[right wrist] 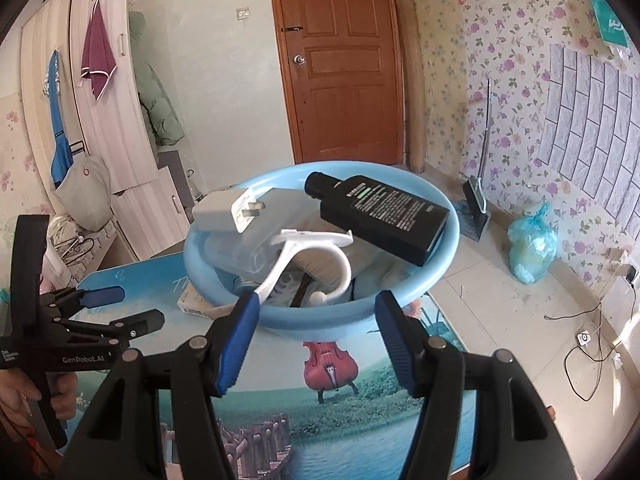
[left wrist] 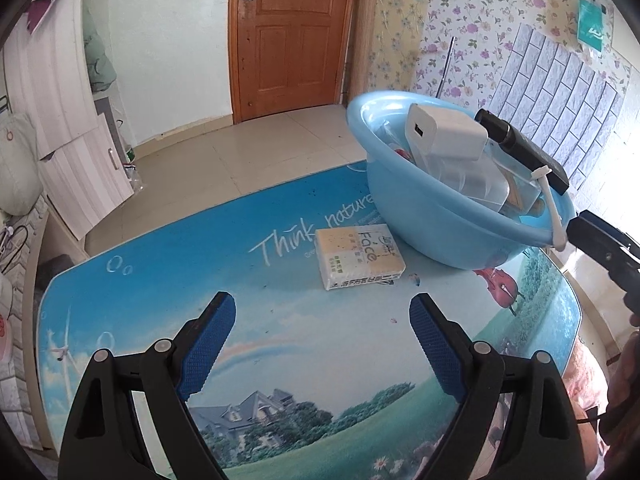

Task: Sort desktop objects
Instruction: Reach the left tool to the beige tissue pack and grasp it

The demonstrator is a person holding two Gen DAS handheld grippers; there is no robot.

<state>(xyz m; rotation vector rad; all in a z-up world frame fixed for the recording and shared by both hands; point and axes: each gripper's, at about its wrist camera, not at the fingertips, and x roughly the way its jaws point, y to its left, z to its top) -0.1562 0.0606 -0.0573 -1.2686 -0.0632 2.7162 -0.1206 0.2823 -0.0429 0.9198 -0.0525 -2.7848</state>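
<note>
the left claw (left wrist: 322,312) hangs wide and empty above the printed surface (left wrist: 280,344). just ahead of it, a pack of face tissues (left wrist: 359,257) lies flat near the far edge, beside the blue basin (left wrist: 420,224). the right claw (right wrist: 316,308) gapes wide at the basin rim, its left pad touching a white razor (right wrist: 288,256). inside the basin, a black bottle (right wrist: 384,212) and a white charger (right wrist: 228,210) are piled.

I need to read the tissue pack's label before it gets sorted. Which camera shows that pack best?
The left wrist view: the tissue pack lies whole on the table beside the blue basin, its printed top facing the camera. The right wrist view shows only a corner peeking out from behind the basin.
</note>
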